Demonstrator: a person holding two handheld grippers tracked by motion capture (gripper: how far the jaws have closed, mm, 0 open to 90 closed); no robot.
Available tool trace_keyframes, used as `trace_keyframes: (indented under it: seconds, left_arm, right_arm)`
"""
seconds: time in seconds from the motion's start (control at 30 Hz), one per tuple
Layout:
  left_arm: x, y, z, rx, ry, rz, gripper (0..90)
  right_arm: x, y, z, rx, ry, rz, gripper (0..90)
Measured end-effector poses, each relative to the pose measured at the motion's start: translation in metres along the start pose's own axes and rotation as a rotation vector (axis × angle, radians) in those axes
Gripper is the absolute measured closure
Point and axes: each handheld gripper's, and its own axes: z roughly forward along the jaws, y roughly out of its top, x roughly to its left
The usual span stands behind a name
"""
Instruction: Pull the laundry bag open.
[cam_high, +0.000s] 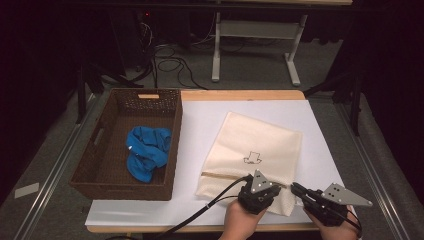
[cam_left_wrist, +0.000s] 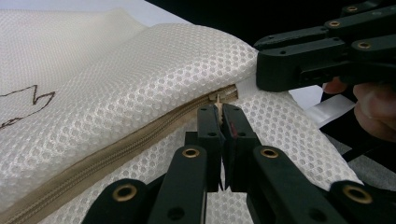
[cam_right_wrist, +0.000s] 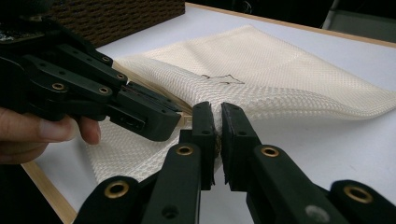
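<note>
Left tool (cam_left_wrist: 221, 122): jaws pressed together, pinching the zipper pull (cam_left_wrist: 218, 100) at the end of the mesh bag's zipper; in the high view it sits over the bag's near edge, held in the left hand (cam_high: 241, 220).
Right tool (cam_right_wrist: 215, 122): jaws pressed together on the corner of the mesh bag, where a white tab (cam_left_wrist: 247, 89) sticks out; in the high view it sits just to the right of the left tool, at the bag's near right corner, held in the right hand (cam_high: 336, 231).
Mesh bag (cam_high: 255, 150): cream, flat on the bench, spreading away from both tools toward the far side; a small dark outline drawing (cam_high: 252, 158) lies on it just beyond the left tool.
Zipper (cam_left_wrist: 107, 151): tan, closed along the stretch that shows, running from the left tool's tips away to the left along the bag's near edge.
Tools to each other: nearly touching at the tips, each gripping the same corner region of the bag from its own side.
Basket (cam_high: 114, 100): brown woven, well apart to the left of the left tool, on the bench's left edge.
Blue cloth (cam_high: 146, 150): crumpled inside the basket.
Bench (cam_high: 200, 130): white sheet over a wooden top, under the bag and both tools.
</note>
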Motion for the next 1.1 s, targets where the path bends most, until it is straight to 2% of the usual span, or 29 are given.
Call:
trace_keyframes:
  seconds: [0.27,0.3,0.33,0.37,0.4,0.47,0.77,1.1]
  left_arm:
    - [0.003,-0.002,-0.002,-0.007,-0.016,-0.008,87.3]
    - [0.003,-0.002,-0.002,-0.001,0.016,-0.008,87.3]
    - [0.007,-0.004,-0.004,-0.003,0.026,-0.02,87.5]
    - [0.012,-0.005,-0.006,-0.01,0.019,-0.05,87.4]
    - [0.015,-0.007,-0.008,-0.002,0.027,-0.058,87.4]
    - [0.015,-0.007,-0.009,0.011,0.044,-0.034,87.4]
    - [0.017,-0.01,-0.012,0.012,0.037,-0.02,87.0]
    - [0.021,-0.012,-0.017,0.014,0.032,-0.03,87.1]
  right_arm:
    - [0.001,0.001,-0.001,0.002,0.001,0.007,86.3]
    - [0.001,0.001,-0.001,0.002,0.002,0.004,86.3]
    - [0.001,0.001,-0.002,-0.003,-0.017,-0.003,86.5]
    - [-0.001,0.002,-0.005,-0.019,-0.034,0.01,86.5]
    - [-0.004,0.001,-0.008,-0.034,-0.027,0.029,86.4]
    - [-0.008,-0.002,-0.006,-0.022,-0.022,0.038,86.4]
    - [-0.007,-0.002,-0.004,-0.018,-0.008,0.032,86.0]
    - [-0.003,-0.001,-0.002,-0.007,0.003,0.023,86.1]
